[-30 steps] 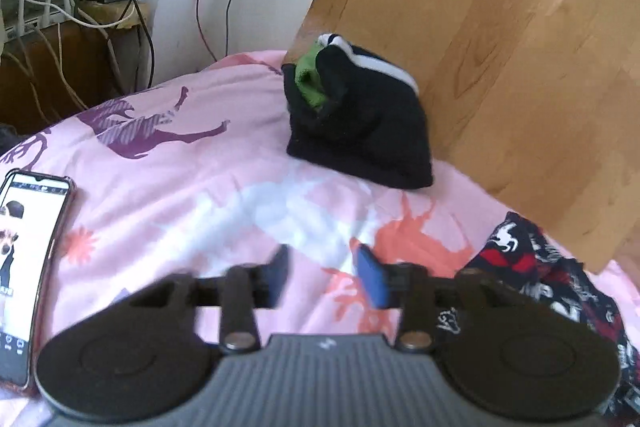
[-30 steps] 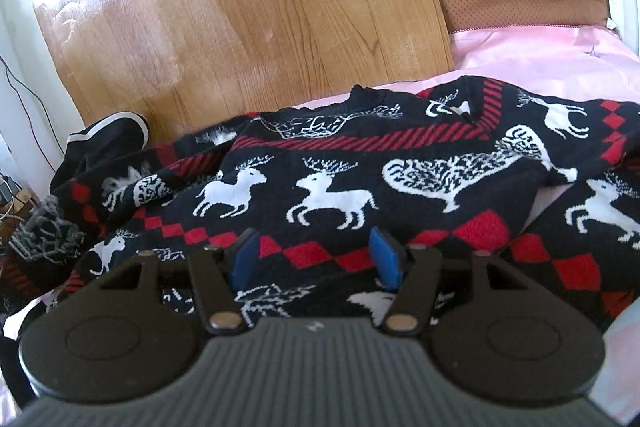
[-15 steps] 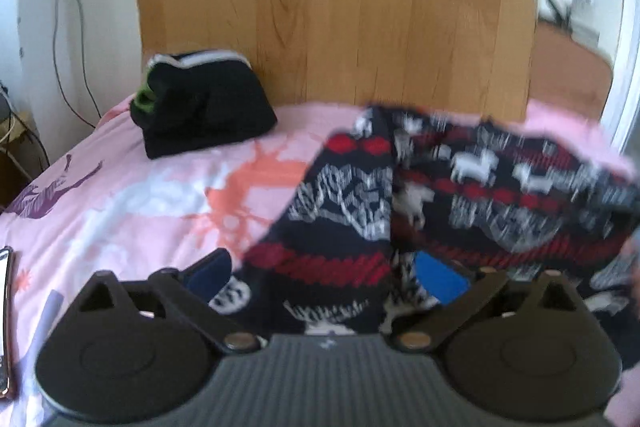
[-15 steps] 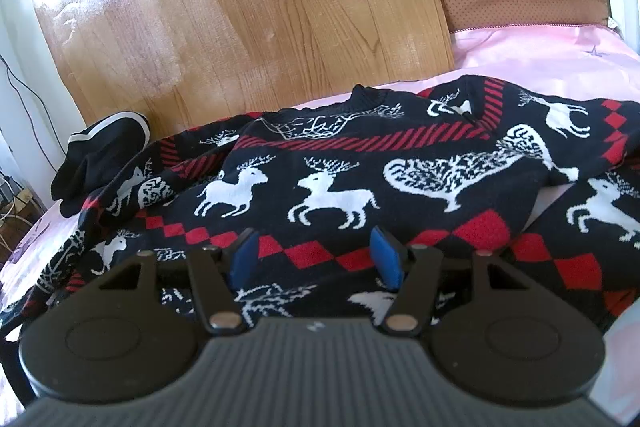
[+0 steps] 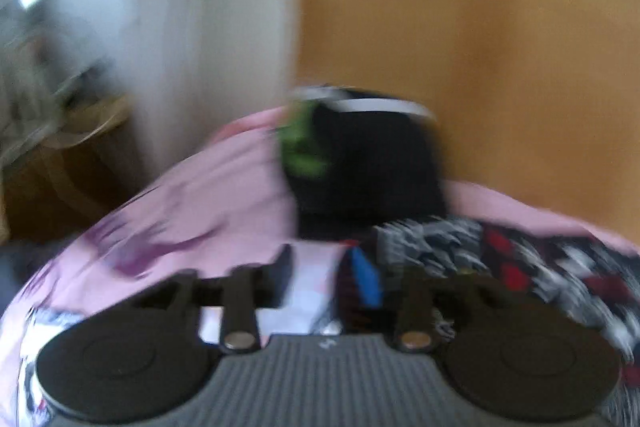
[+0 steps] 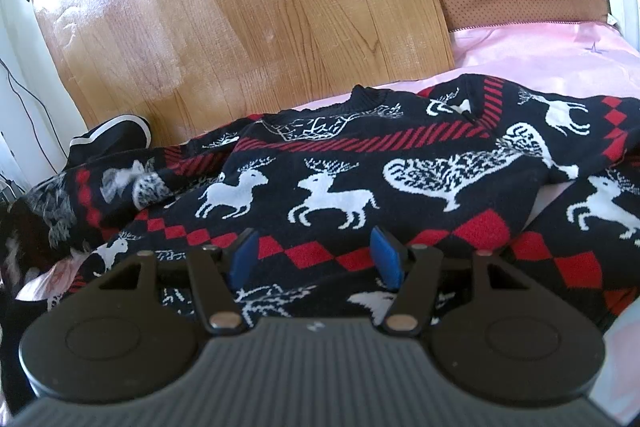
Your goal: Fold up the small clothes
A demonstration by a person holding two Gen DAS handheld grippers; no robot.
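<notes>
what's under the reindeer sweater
The pink bedsheet shows beyond the reindeer sweater and in a gap near its sleeve; whatever else lies beneath is covered.

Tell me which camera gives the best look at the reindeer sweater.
The right wrist view: the reindeer sweater lies sharp and spread across the pink bedsheet, neckline and pattern visible. The left wrist view is motion-blurred and catches only a smeared edge of it at lower right.

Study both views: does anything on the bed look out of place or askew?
Yes. The black reindeer-patterned knitted sweater lies spread but rumpled; its left sleeve is bunched up beside the folded black garment. The left view is motion-blurred.
</notes>
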